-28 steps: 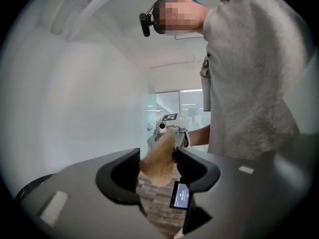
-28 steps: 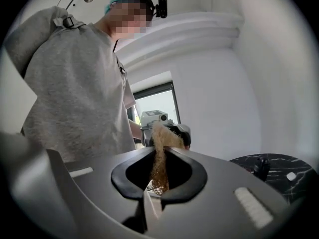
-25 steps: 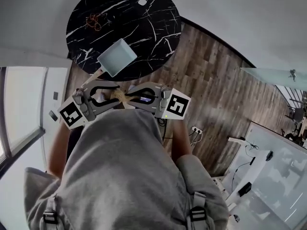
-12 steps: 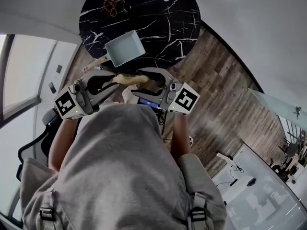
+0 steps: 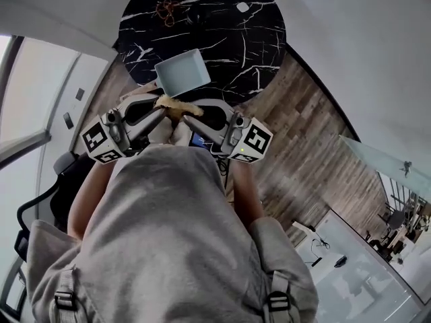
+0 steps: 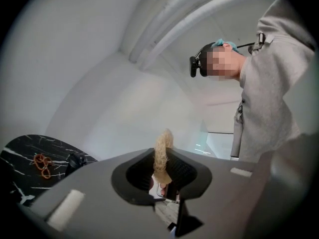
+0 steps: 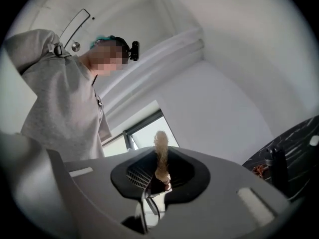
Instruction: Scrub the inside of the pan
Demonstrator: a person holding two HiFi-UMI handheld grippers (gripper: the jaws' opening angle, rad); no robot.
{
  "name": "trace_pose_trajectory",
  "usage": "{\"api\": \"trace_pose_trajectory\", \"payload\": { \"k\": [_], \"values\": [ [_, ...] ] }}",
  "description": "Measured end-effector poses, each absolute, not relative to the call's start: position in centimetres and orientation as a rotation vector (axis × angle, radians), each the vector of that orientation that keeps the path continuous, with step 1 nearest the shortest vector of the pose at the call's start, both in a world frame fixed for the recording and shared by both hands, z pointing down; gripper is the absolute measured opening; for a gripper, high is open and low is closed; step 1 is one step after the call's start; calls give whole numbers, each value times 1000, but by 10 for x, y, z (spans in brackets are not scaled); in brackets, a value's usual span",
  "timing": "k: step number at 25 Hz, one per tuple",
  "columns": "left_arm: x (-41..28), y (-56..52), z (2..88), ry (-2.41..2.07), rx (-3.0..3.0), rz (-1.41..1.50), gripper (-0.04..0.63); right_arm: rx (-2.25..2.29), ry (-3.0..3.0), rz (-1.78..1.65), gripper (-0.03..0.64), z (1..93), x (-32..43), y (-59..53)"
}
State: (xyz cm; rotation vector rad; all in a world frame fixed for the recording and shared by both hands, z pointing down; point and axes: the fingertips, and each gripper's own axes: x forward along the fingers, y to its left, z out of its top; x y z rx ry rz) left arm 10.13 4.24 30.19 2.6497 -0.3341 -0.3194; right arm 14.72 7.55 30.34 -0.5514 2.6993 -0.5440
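A square pale-blue pan (image 5: 180, 71) sits at the near edge of the round black marble table (image 5: 222, 39). Close to my chest, short of the table, both grippers meet tip to tip on a tan fibrous scrubber (image 5: 174, 106). The left gripper (image 5: 163, 103) has just been closing and pinches the scrubber (image 6: 162, 156) between its jaws (image 6: 162, 148). The right gripper (image 5: 190, 111) has also just been closing, and its pads press the other end of the scrubber (image 7: 161, 156) in the right gripper view (image 7: 160, 151). Neither gripper touches the pan.
On the table's far side lie a reddish-brown tangle (image 5: 166, 9) and a small white object (image 5: 242, 7). A dark bottle-like thing (image 7: 276, 168) stands on the table. Wooden floor (image 5: 303, 126) runs to the right, a window wall stands at left, and white desks (image 5: 350, 247) stand at lower right.
The table and pan have shifted toward the middle top of the head view. Both grippers stay together at my chest, and the scrubber now sits bunched between their tips.
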Motion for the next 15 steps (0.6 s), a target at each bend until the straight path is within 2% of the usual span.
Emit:
{"api": "trace_pose_trajectory", "payload": {
  "k": [2,4,6,10,15],
  "values": [
    [84,35,316,-385,2640,-288,69,-642,2730,-587,40,316,132,61],
    [65,28,342,-454,2672,-171,122,-810,2786,-640,40,339,128,44],
    [41,25,385,-543,2753,47,157,-1066,2902,-670,43,377,136,26],
    [-13,15,490,-675,2862,568,169,-1571,3373,-571,46,466,168,-3],
    [-49,3,593,-674,2781,907,181,-1582,3917,-421,46,551,182,-24]
  ]
}}
